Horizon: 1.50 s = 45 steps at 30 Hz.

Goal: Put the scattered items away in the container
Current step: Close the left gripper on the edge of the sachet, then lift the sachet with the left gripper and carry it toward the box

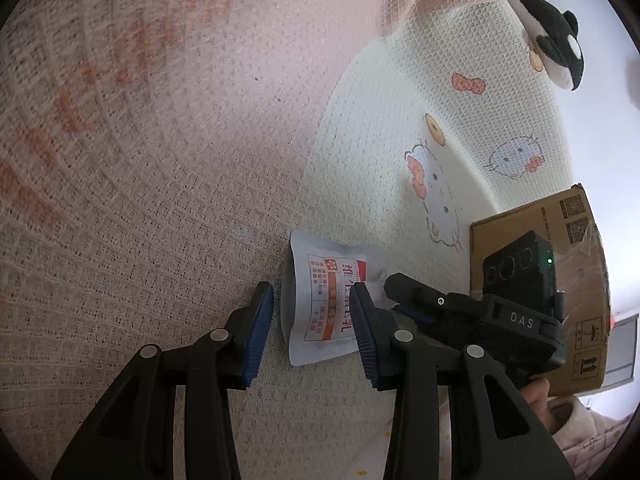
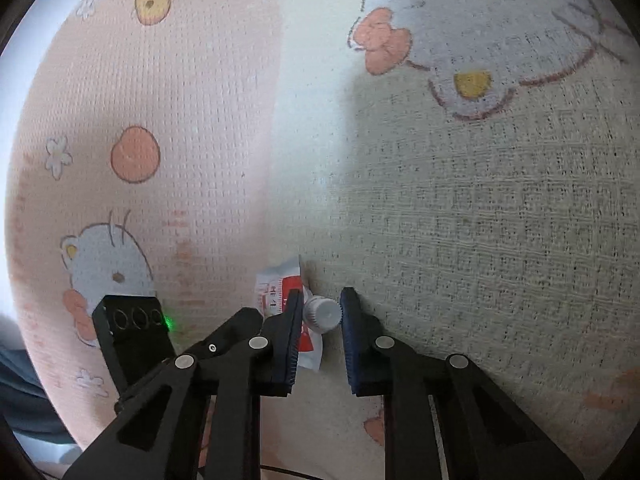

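In the left wrist view the left gripper stands spread, and the white sachet with red and orange print lies on the woven blanket low in the frame, in the gap between the blue pads — its right edge hidden behind the right pad. The cardboard box sits at the right edge. In the right wrist view the right gripper is spread too, a small white bottle cap between its tips, touching neither — the sachet just left, under it.

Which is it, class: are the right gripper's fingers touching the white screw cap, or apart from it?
Cannot tell. In the right wrist view the white screw cap sits between the open right gripper, close against both blue pads, no clear gap.
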### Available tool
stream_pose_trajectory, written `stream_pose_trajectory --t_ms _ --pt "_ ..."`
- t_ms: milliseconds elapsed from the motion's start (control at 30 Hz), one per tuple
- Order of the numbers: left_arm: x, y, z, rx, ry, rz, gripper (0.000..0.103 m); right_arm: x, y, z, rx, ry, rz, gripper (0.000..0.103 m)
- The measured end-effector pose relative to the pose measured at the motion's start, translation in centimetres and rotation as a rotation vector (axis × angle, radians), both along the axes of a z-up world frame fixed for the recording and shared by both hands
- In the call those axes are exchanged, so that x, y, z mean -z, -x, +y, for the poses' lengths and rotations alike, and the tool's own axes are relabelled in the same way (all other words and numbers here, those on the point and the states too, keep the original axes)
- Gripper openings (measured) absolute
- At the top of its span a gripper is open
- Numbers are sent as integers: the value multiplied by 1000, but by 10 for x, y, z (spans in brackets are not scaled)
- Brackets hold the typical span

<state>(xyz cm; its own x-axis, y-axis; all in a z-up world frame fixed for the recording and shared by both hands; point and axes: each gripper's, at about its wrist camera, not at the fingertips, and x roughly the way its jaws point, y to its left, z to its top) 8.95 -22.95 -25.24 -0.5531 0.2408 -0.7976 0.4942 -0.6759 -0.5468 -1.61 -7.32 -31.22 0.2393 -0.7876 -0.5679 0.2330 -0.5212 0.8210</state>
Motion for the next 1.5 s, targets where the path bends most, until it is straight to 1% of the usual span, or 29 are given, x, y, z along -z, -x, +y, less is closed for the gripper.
stream_pose_trajectory --t_ms 33,100,200,267,333,400,433,500,567,600,633,700,767,867,900,967,1100,1167,1233,1333,1433,1500 --pt "0 0 0 -4 -3 -1 43 0 1 3 -9 -9 22 14" --pt "1 1 -1 -18 -19 -3 43 -7 -3 0 -42 -30 94 14" --pt "2 2 -2 -40 -52 -8 43 -11 -8 -3 -61 -61 129 15" --pt "0 4 1 -42 -38 -24 43 -12 -5 4 -76 -85 150 15" --pt "-3 6 6 -30 -1 -45 43 -18 -10 -1 -105 -128 207 15" --pt "-7 8 13 -4 44 -73 43 -24 -16 -4 -157 -175 304 16" --pt "-7 8 14 -2 52 -82 43 -30 -24 -11 -199 -209 384 17" --pt "-12 6 17 -8 61 -94 42 -35 -37 -17 -251 -257 493 19" --pt "-17 4 19 -11 76 -91 37 -39 -48 -24 -288 -290 580 20" --pt "-20 4 21 -8 94 -94 32 -40 -52 -27 -305 -302 611 21" --pt "-22 4 22 -5 105 -98 30 -41 -56 -30 -320 -317 648 21" --pt "-24 4 26 16 140 -109 29 -42 -61 -33 -338 -332 682 21" --pt "-21 5 28 27 174 -128 29 -42 -62 -35 -347 -338 693 22" --pt "-18 1 22 -3 138 -130 25 -43 -68 -39 -372 -354 743 22" --pt "-19 1 21 -5 128 -130 22 -43 -70 -39 -375 -358 753 22" --pt "-22 -1 20 -1 124 -122 20 -44 -72 -44 -373 -367 753 22" --pt "-25 1 26 27 135 -119 20 -44 -65 -44 -385 -410 675 22" --pt "-30 0 31 45 145 -95 20 -45 -60 -47 -397 -441 605 22" --pt "-36 3 36 63 163 -88 20 -43 -51 -45 -392 -465 505 22" --pt "-46 7 43 95 182 -69 20 -44 -44 -42 -375 -480 416 22" --pt "-55 9 46 110 199 -59 20 -51 -41 -41 -374 -490 383 22" --pt "-62 11 47 119 217 -60 20 -59 -40 -41 -378 -492 388 22"
